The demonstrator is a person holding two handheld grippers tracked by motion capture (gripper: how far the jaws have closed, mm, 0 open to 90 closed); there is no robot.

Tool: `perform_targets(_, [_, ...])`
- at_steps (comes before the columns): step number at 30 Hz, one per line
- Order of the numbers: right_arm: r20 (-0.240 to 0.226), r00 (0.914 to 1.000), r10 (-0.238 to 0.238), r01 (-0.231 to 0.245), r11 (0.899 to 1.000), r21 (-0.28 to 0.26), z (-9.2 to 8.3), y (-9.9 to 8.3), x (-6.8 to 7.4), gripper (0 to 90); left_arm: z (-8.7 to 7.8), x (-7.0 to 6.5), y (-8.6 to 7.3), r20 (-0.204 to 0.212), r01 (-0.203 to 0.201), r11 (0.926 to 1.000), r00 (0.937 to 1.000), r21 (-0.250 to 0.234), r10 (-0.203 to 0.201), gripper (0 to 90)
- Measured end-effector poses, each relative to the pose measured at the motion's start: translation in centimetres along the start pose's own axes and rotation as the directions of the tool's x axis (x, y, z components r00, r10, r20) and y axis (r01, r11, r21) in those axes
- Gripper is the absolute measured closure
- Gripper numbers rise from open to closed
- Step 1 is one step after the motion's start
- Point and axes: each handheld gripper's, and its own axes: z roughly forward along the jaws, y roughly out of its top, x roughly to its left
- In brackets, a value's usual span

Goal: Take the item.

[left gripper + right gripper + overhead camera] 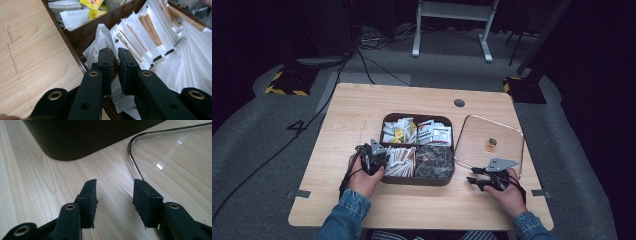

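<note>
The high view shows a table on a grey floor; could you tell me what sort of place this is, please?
Probably a lab or recording studio set up for handling trials: a lone wooden table on grey carpet, cables trailing across the floor, yellow-and-black hazard-striped stand bases, and dark surroundings.

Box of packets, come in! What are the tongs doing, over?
Left tongs pinching a packet in the box. Right tongs open, empty, beside the lid. Nothing blocking.
</note>
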Motion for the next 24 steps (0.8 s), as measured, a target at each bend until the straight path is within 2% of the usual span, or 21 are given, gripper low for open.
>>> perform_targets(6, [0.003, 1.0, -0.002, 0.002, 1.0, 0.001, 0.0, 0.0, 0.0, 53.2, -0.2, 0.6, -0.1, 0.03, 0.044, 0.9989, 0.9986, -0.017, -0.043, 89.1])
perform_targets(8, [0.002, 1.0, -0.001, 0.001, 1.0, 0.001, 0.0, 0.0, 0.0, 53.2, -0.4, 0.6, -0.1, 0.028, 0.042, 0.9988, 0.9988, -0.026, -0.041, 89.6])
perform_targets(12, [0.001, 1.0, 0.002, -0.002, 1.0, 0.001, 0.0, 0.0, 0.0, 53.0, -1.0, 0.7, 0.0, 0.054, 0.048, 0.9971, 0.9975, -0.06, -0.044, 89.8])
perform_targets(16, [0.001, 1.0, 0.004, -0.004, 1.0, 0.001, 0.0, 0.0, 0.0, 52.7, -2.0, 0.8, 0.0, 0.105, 0.09, 0.9913, 0.9913, -0.095, -0.08, 89.9])
perform_targets(21, [0.002, 1.0, 0.004, -0.004, 1.0, 0.001, 0.0, 0.0, 0.0, 52.5, -3.1, 0.8, 0.4, 0.155, 0.108, 0.9839, 0.9842, -0.142, -0.086, 90.0])
perform_targets(24, [0.002, 1.0, 0.004, -0.004, 1.0, 0.001, 0.0, 0.0, 0.0, 52.4, -3.7, 0.7, 0.6, 0.197, 0.124, 0.9788, 0.9762, -0.163, -0.091, 89.9])
